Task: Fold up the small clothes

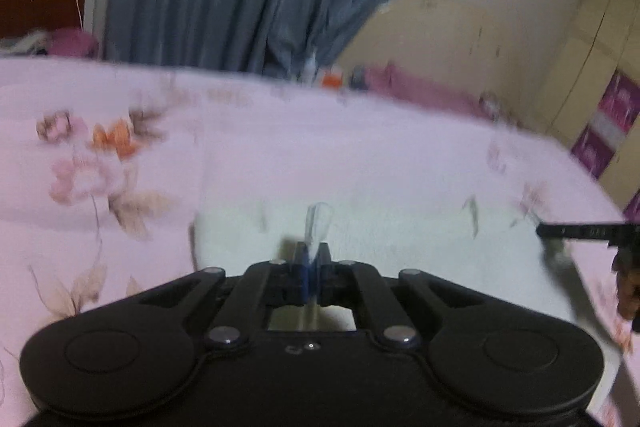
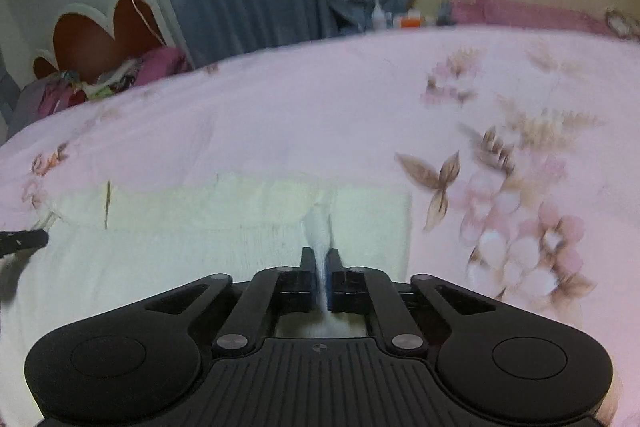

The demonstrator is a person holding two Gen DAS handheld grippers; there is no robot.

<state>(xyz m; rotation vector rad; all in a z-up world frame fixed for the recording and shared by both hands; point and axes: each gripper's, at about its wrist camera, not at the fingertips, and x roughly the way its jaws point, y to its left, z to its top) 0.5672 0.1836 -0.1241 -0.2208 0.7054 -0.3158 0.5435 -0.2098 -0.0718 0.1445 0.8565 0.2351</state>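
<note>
Lying flat on the pink flowered bedspread (image 2: 280, 115), the pale garment (image 2: 200, 235) waits beneath both claws. Left gripper (image 1: 318, 223) and right gripper (image 2: 320, 227) are each clenched, apparently on nothing. Blur hides whether either pinches cloth, so any lift could miss the hem or drag the bedspread up.

A bed (image 2: 320, 99) carries everything here, spread with a pale pink sheet (image 1: 320, 155) printed with flowers, leaves and an orange bloom. Lying flat on it is a cream-white garment (image 2: 200, 239), its far edge showing a slightly yellower band in the right wrist view. At the bed's far edge sit crumpled magenta and multicoloured cloths (image 2: 120, 79); motion blur hides their detail.
</note>
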